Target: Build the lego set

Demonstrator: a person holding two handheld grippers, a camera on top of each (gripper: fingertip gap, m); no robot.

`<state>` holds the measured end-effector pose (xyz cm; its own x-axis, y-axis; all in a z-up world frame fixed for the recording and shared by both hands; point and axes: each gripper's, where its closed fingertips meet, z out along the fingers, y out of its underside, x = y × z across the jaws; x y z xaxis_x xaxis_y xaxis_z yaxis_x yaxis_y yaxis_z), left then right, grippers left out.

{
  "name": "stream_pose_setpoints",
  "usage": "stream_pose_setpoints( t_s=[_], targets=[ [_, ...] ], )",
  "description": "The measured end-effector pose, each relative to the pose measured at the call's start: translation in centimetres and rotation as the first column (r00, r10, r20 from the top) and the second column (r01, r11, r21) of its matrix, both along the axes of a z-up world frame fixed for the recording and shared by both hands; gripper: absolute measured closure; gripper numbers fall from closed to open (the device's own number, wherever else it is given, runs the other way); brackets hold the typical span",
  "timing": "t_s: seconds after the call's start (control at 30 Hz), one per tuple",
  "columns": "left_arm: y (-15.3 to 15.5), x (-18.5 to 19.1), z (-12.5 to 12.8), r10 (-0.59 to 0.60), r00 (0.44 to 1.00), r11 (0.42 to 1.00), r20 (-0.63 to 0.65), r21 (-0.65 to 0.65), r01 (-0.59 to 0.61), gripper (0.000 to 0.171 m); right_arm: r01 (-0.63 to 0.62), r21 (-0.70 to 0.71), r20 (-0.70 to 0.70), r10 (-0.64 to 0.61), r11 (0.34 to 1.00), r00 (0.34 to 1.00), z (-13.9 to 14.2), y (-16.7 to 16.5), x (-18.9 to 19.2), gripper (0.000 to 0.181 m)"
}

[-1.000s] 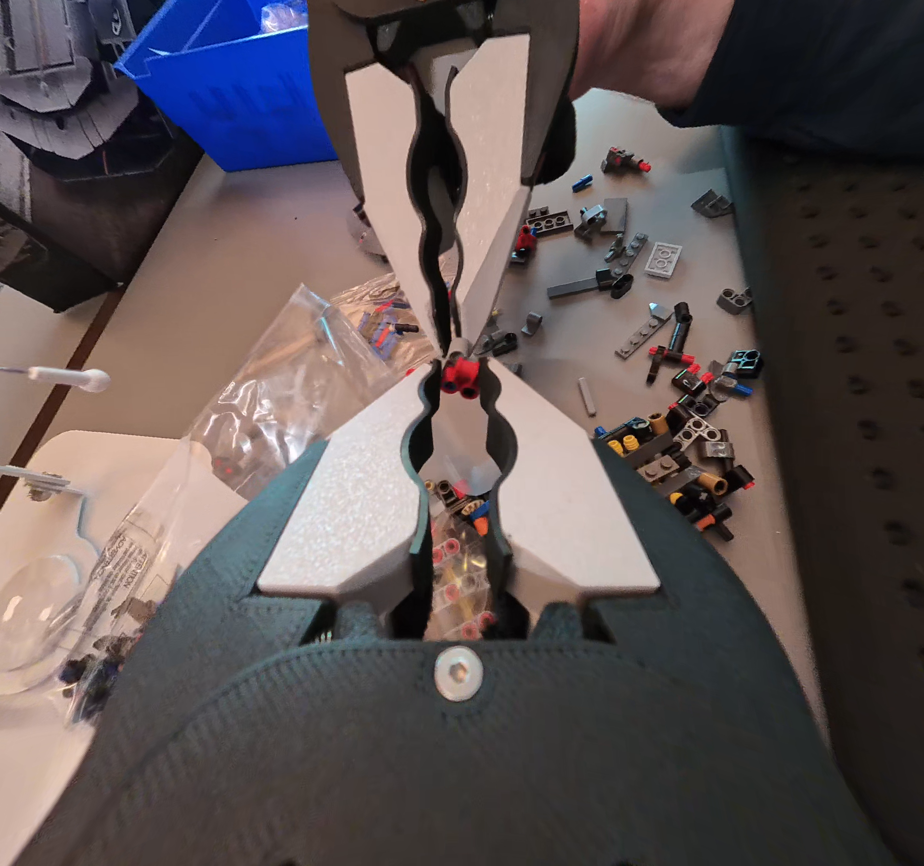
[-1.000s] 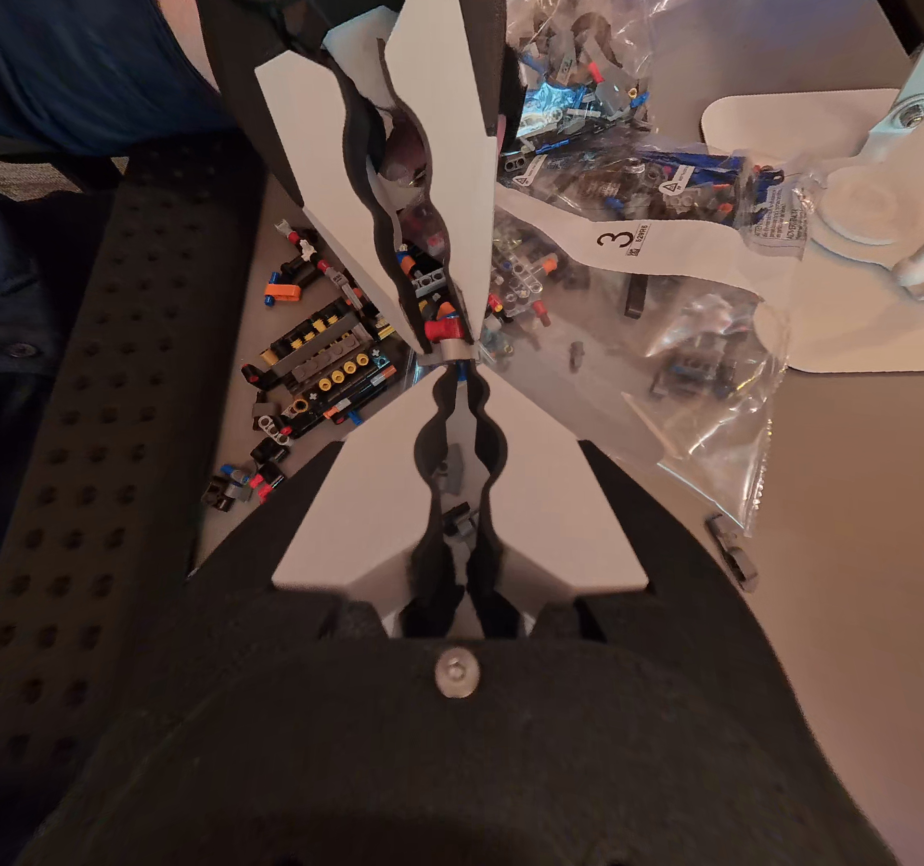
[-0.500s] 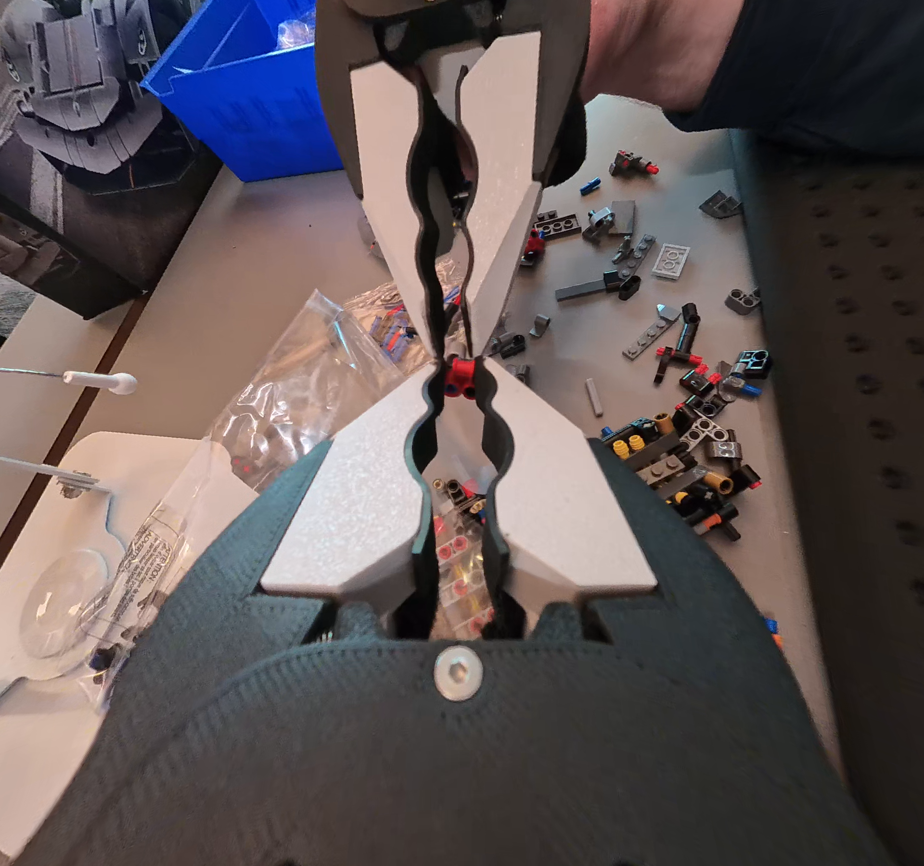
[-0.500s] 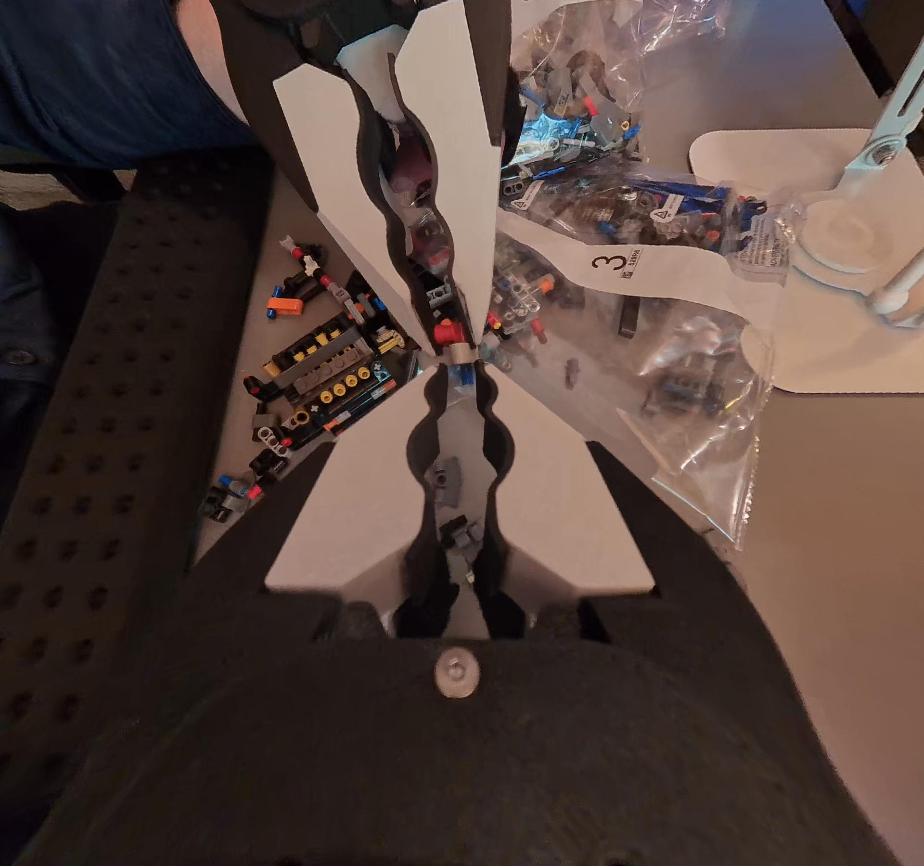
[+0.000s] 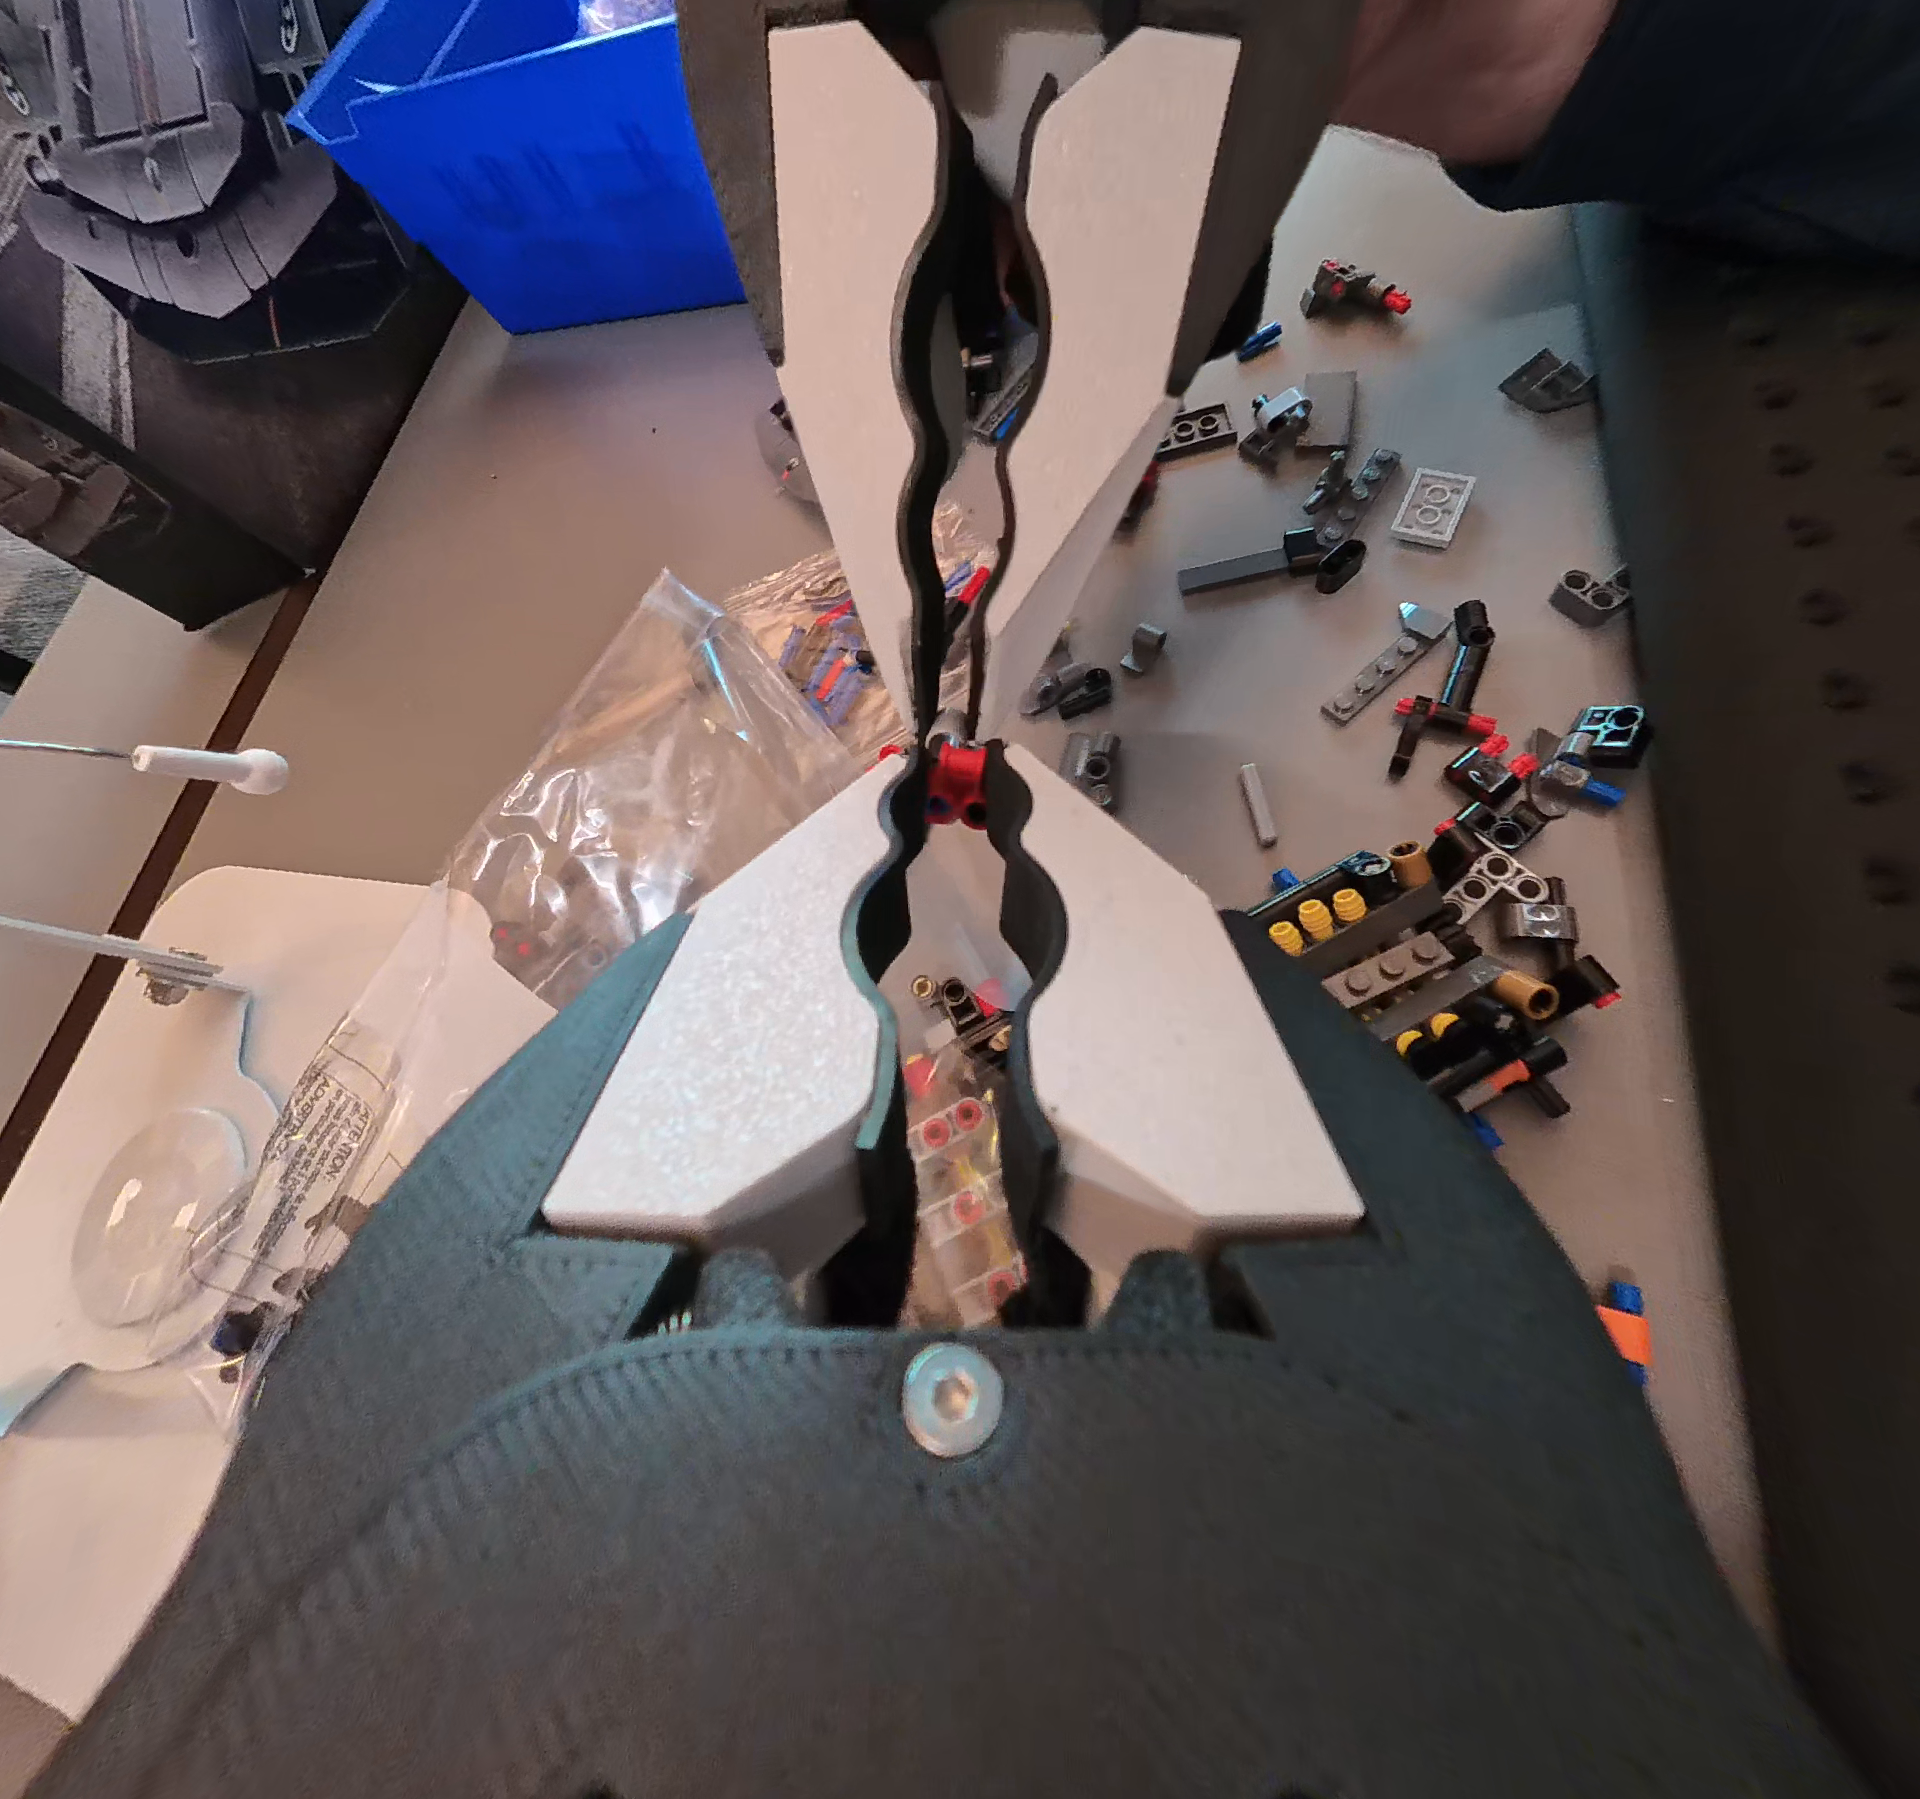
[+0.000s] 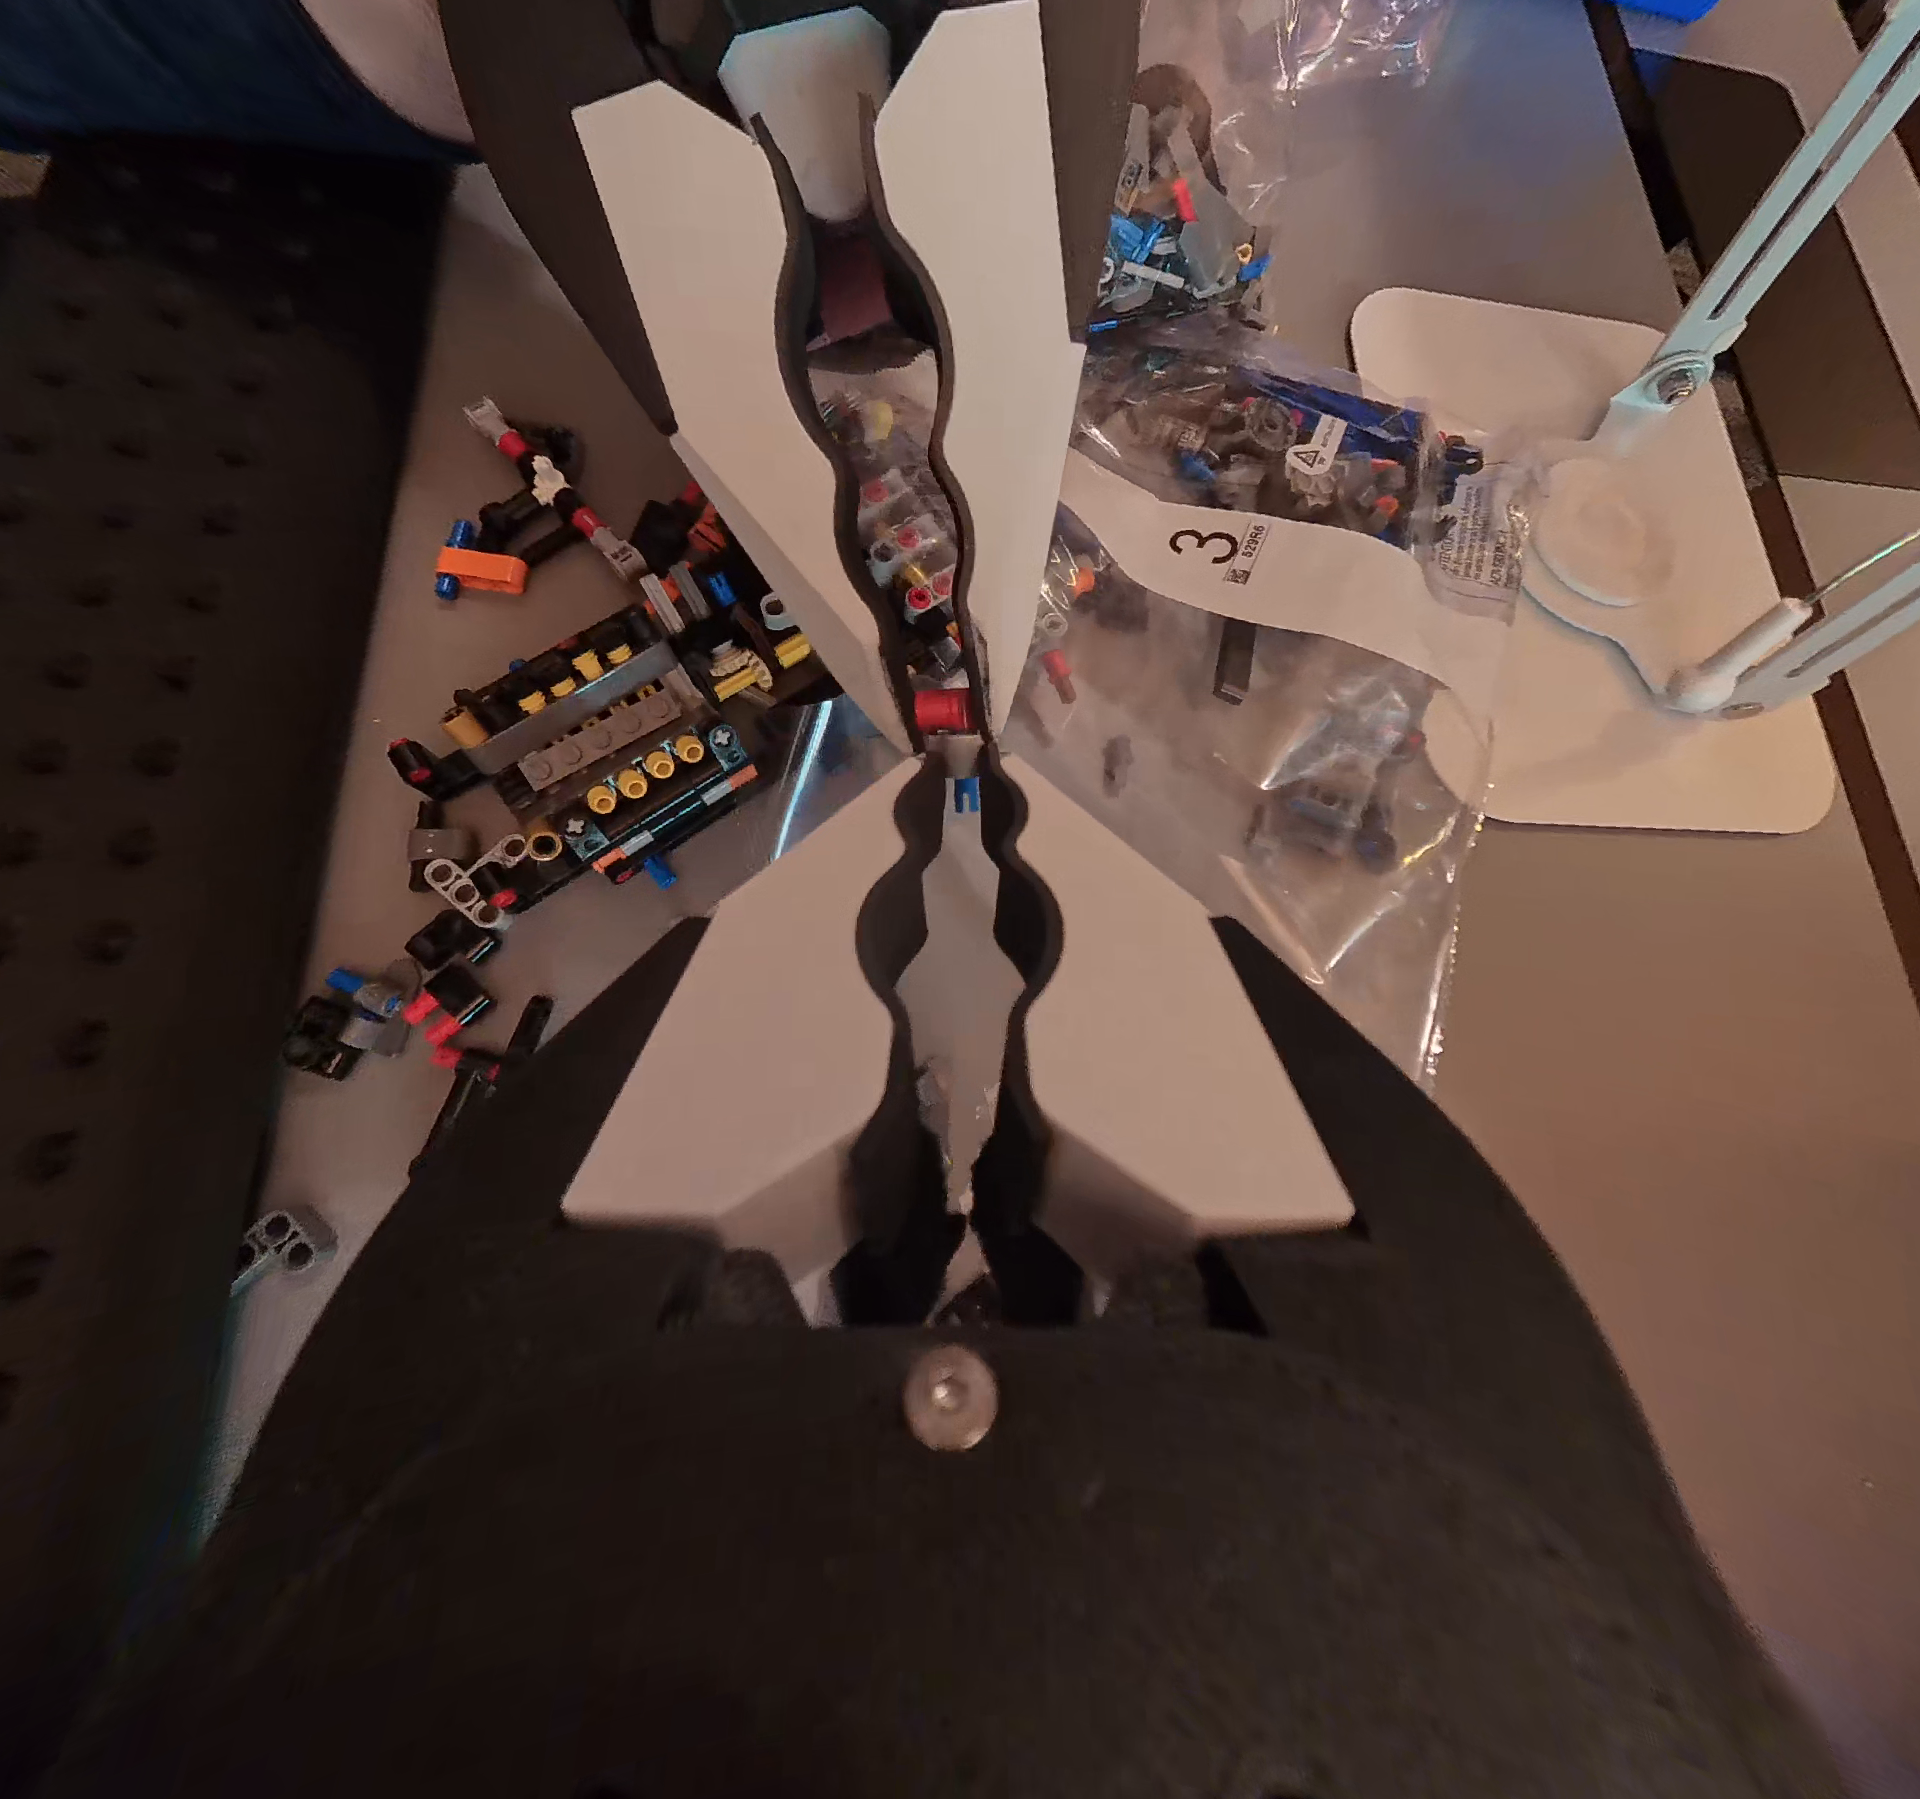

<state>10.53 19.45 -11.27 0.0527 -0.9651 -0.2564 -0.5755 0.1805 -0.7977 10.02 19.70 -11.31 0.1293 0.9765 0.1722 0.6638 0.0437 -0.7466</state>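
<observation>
Above the table (image 5: 582,461), both grippers' tips meet, pinching small pieces.

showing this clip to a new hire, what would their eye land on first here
First, the two grippers meeting tip to tip above the table: the left gripper pinches a small red piece while the right gripper holds a grey piece against it. Next, the half-built black assembly with yellow pins among loose parts, and the bright blue bin behind.

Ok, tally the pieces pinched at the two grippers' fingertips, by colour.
Red piece, in the left gripper: 1
Grey piece, in the right gripper: 1
Blue pin, next to the grey piece between the right gripper's fingers: 1
Total: 3
</observation>
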Motion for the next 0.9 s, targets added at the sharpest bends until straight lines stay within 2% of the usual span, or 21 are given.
stream_pose_setpoints(
  t_s=[0.4,0.6,0.67,0.73,0.8,0.9],
  targets=[
    [-0.6,-0.3,0.2,-0.021,1.000,0.998,0.006,-0.066,0.022,0.165,-0.024,0.034,0.037,0.022,0.999,0.999,-0.1,-0.6,-0.1,0.178],
    [-0.9,-0.3,-0.5,-0.042,0.998,0.998,-0.043,-0.040,0.040,0.165,-0.037,0.042,0.097,0.033,0.998,0.995,-0.9,-0.9,0.1,0.178],
    [-0.4,-0.8,0.0,-0.013,1.000,0.999,-0.027,-0.041,0.012,0.166,-0.028,0.054,0.120,0.022,0.998,0.993,-1.0,-0.8,0.4,0.178],
    [0.6,-2.2,2.2,0.022,0.996,0.996,0.082,-0.087,-0.015,0.166,0.017,0.061,0.228,-0.031,0.998,0.973,-2.8,0.1,2.4,0.181],
    [0.5,-2.9,3.5,0.016,0.988,0.993,0.152,-0.119,0.002,0.165,-0.016,-0.012,0.108,0.017,1.000,0.994,-1.8,-0.9,1.7,0.181],
    [0.1,-1.9,3.1,0.008,0.986,0.982,0.164,-0.187,0.023,0.165,0.006,-0.028,0.046,-0.005,1.000,0.999,-0.9,-0.7,0.9,0.181]
  ],
)
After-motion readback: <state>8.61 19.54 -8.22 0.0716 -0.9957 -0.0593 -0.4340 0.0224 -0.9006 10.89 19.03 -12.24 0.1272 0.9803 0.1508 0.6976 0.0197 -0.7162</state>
